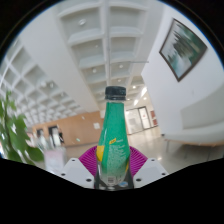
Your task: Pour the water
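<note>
A green plastic bottle (114, 130) with a dark cap and a green and yellow label stands upright between my fingers. Its lower part is clear. My gripper (111, 172) is shut on the bottle: the magenta pads (90, 158) press on its sides low down. The bottle is held up in the air, and the view looks upward towards the ceiling. No cup or other vessel shows.
A white coffered ceiling (95, 40) fills the view above. A framed picture (184, 48) hangs on the wall at the right. A leafy green plant (15, 130) stands at the left. A lobby with wooden panels (75, 128) lies far behind.
</note>
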Demonstrator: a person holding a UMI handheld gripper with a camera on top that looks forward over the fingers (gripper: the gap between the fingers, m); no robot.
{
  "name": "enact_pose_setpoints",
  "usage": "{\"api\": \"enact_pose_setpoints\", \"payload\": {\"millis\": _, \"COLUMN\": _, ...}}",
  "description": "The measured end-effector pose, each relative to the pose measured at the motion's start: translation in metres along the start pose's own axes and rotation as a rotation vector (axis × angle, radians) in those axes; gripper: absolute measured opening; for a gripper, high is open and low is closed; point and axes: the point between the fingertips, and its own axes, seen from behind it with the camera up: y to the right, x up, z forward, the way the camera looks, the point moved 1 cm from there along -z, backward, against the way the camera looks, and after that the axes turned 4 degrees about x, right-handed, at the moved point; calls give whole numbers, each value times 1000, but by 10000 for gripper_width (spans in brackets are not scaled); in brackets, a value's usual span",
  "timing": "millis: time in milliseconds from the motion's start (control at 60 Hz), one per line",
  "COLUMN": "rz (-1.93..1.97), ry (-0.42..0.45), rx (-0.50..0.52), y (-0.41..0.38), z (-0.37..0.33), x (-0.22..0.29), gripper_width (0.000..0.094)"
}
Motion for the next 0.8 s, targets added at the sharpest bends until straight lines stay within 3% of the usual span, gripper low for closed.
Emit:
{"api": "enact_pose_setpoints", "payload": {"millis": 83, "rz": -182, "ry": -114, "rx": -82, "y": 44, "z": 9, "x": -49, "gripper_width": 385}}
{"api": "enact_pose_setpoints", "payload": {"millis": 233, "rz": -248, "ry": -333, "rx": -127, "y": 96, "z": 12, "x": -158, "gripper_width": 386}}
{"api": "enact_pose_setpoints", "payload": {"millis": 350, "rz": -245, "ry": -456, "rx": -132, "y": 121, "z": -6, "x": -214, "gripper_width": 386}}
{"api": "enact_pose_setpoints", "payload": {"millis": 450, "rz": -239, "ry": -525, "rx": -143, "y": 137, "z": -19, "x": -251, "gripper_width": 396}}
{"api": "enact_pose_setpoints", "payload": {"millis": 483, "rz": -242, "ry": -486, "rx": -140, "y": 132, "z": -18, "x": -243, "gripper_width": 389}}
{"api": "enact_pose_setpoints", "payload": {"millis": 567, "rz": -248, "ry": -498, "rx": -147, "y": 137, "z": -18, "x": -244, "gripper_width": 404}}
{"api": "enact_pose_setpoints", "payload": {"millis": 717, "rz": -258, "ry": -545, "rx": -159, "y": 138, "z": -25, "x": -246, "gripper_width": 578}}
{"api": "enact_pose_setpoints", "payload": {"millis": 750, "rz": -244, "ry": -563, "rx": -166, "y": 137, "z": -28, "x": -248, "gripper_width": 736}}
{"api": "enact_pose_setpoints", "payload": {"millis": 800, "rz": -228, "ry": -570, "rx": -169, "y": 133, "z": -32, "x": -244, "gripper_width": 877}}
